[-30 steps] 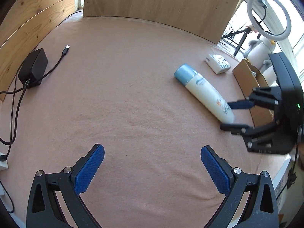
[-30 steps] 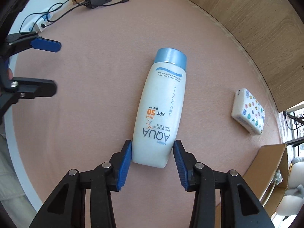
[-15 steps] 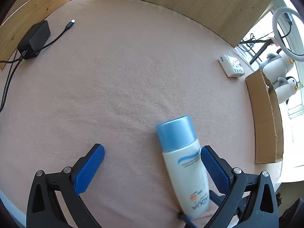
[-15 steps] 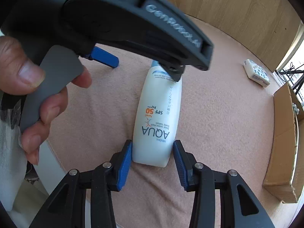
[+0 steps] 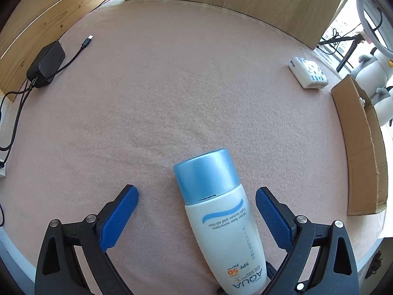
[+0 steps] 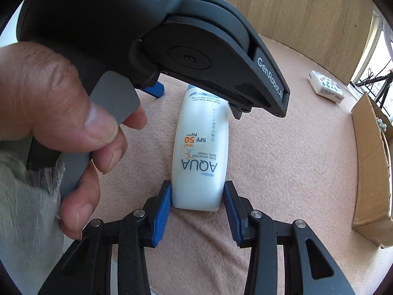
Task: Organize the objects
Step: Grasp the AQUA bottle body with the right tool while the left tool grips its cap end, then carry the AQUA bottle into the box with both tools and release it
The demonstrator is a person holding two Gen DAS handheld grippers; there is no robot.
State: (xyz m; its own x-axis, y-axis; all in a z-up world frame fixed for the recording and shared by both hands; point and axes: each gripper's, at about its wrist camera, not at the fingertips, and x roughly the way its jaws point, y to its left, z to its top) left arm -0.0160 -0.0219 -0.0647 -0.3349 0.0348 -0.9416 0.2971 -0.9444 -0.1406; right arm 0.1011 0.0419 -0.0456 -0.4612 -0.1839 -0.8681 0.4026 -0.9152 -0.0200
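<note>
— Swung over the sunscreen bottle since a second ago: left gripper, jaws wide apart astride the cap end.

— Right gripper?

— Clamped on the bottle's base; long axis running straight away toward the cap.

- One sunscreen bottle, white with a blue cap, lying on the surface at about 6 o'clock in the left wrist view.
- One small white box printed with coloured dots, at about 2 o'clock.
- One cardboard box, open, at 3 o'clock along the edge of the surface.
- One black power adapter at 10 o'clock, with one cable ending in a loose plug.
- Two tongs: the left tongs and the right tongs, each with two blue pads.
- One hand visible, in the right wrist view at 9 o'clock.
- One ring light at 2 o'clock, beyond the surface.
</note>
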